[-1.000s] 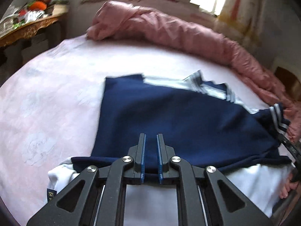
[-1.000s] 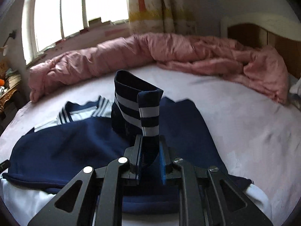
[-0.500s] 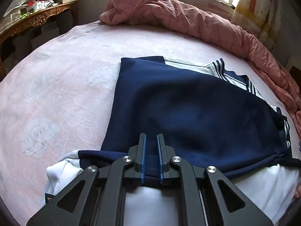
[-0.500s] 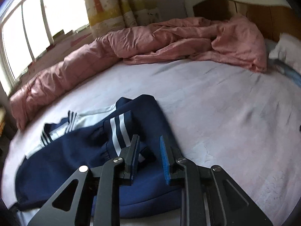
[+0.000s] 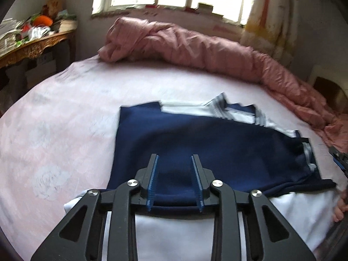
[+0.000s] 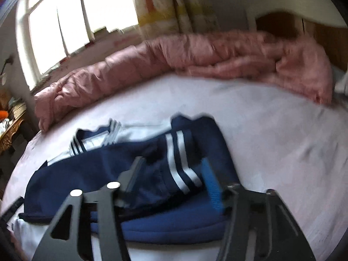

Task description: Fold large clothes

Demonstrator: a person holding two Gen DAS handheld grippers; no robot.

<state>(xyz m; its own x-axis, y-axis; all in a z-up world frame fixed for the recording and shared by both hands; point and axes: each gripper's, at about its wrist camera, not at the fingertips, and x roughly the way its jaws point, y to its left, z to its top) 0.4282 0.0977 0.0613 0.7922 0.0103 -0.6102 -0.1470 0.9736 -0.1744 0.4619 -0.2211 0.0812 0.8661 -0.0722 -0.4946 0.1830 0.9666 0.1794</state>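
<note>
A navy and white top (image 5: pixel 208 143) with striped collar and cuffs lies folded on the pink bed sheet (image 5: pixel 65 117). Its navy part covers the white part (image 5: pixel 174 235). My left gripper (image 5: pixel 174 156) hovers over the near navy edge. Its jaws are opening, and the cloth lies loose below and between the blue pads (image 5: pixel 153 182). My right gripper (image 6: pixel 171 161) is over the striped sleeve cuff (image 6: pixel 180 163), which lies flat on the navy body (image 6: pixel 87 174). Its jaws are opening wide and nothing is pinched. The right gripper's tip (image 5: pixel 339 158) shows at the left wrist view's right edge.
A bunched pink quilt (image 5: pixel 195 50) runs along the bed's far side and round to the wooden headboard (image 6: pixel 304 26). A gilded side table (image 5: pixel 32 43) piled with clutter stands at the left, by the window. A person's fingers (image 5: pixel 341 206) show at the right edge.
Both grippers have gone from shut on the cloth to open. The sleeve cuff that the right one held upright now lies flat on the top. Both views have pulled back and up a little.
</note>
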